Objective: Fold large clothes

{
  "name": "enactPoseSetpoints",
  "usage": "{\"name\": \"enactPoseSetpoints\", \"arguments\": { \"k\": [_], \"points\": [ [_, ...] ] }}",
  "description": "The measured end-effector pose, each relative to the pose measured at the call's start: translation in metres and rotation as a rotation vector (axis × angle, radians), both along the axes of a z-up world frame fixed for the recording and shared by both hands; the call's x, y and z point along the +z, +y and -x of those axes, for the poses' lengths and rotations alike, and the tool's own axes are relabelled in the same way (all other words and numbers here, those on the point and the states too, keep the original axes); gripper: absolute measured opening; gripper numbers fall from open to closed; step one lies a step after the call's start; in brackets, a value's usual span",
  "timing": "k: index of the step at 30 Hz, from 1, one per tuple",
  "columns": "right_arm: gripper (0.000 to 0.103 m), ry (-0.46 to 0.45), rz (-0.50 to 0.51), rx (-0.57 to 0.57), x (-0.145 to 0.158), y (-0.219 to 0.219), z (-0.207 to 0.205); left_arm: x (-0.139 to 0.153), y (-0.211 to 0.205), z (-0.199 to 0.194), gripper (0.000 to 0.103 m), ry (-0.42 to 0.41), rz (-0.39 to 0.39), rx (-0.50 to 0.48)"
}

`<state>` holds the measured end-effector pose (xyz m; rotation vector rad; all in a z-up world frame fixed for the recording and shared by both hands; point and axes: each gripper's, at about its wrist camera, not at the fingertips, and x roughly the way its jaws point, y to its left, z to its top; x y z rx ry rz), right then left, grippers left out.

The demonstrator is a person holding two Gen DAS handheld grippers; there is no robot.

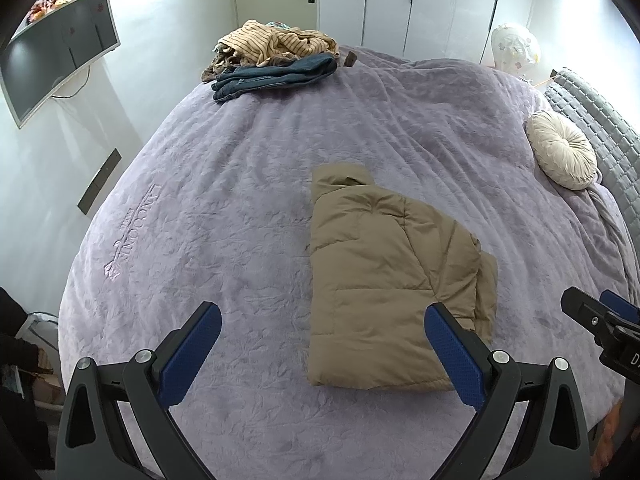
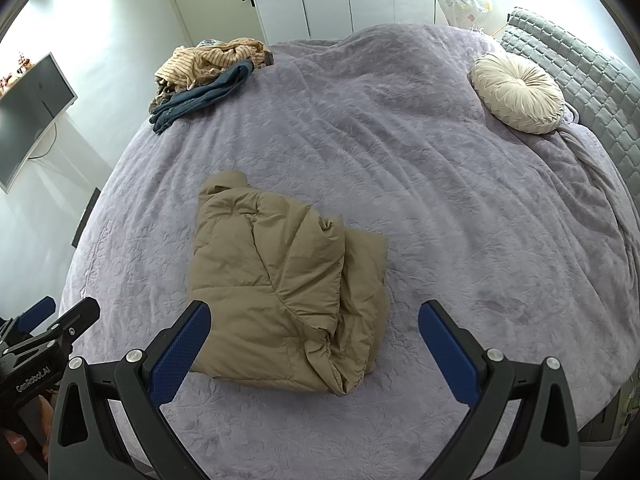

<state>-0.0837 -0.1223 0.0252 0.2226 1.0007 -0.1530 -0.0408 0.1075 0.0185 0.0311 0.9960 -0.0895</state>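
— Jacket [image 1: 384, 276] first: what's it like?
— Tan, quilted and puffy, folded into a rough rectangle with the collar at the far end. It lies on the lilac bedspread [image 1: 240, 184], near the close edge of the bed.
— And the grippers?
— Left gripper [image 1: 322, 340] and right gripper [image 2: 314, 338] both hang above it, blue pads spread wide, holding nothing.
— Any writing?
— "GenRobot.AI" on the left gripper's body, seen from the right wrist. Embroidered lettering on the bedspread is too faint to read.

Tan quilted jacket [image 1: 384, 276], lilac floral-embossed bedspread [image 1: 240, 184], cream-and-brown striped garment [image 1: 272, 42], dark blue jeans [image 1: 272, 76], blue gripper pads [image 1: 192, 352]
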Motion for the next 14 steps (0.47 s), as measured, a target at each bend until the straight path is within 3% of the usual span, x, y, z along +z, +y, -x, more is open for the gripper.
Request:
{"name": "enactPoseSetpoints", "arguments": {
  "k": [14],
  "points": [
    [0.103,0.018,-0.005,0.006,-0.009,-0.004,-0.008,0.002,0.003,-0.015,0.102,-0.008,0.000,-0.022]
  ]
}}
